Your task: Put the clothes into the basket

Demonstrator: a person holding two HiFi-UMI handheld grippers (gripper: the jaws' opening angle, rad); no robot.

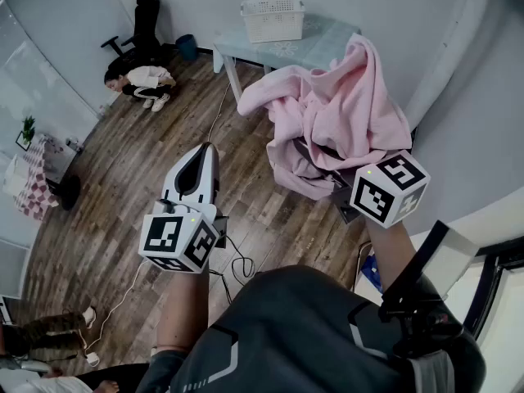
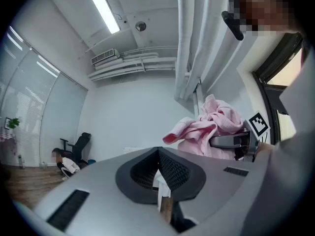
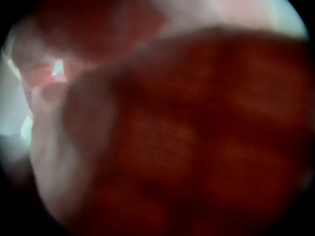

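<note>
A bulky pink garment (image 1: 336,113) hangs in the air at the right of the head view, bunched over my right gripper (image 1: 342,180). Its jaws are buried in the cloth and stand wide around the thick wad; only the marker cube (image 1: 389,188) shows. The right gripper view is filled by blurred pink-red fabric (image 3: 187,132). In the left gripper view the same garment (image 2: 216,122) drapes around one jaw. My left gripper (image 1: 206,147) points forward over the wood floor, shut and empty. A white basket (image 1: 273,16) stands on a pale table (image 1: 323,47) straight ahead.
A person crouches (image 1: 146,80) beside a black office chair (image 1: 143,23) at the back left, with a blue bin (image 1: 187,46) nearby. A cable (image 1: 237,262) trails across the floor. Another person's legs (image 1: 41,330) show at the bottom left. A white wall curves along the right.
</note>
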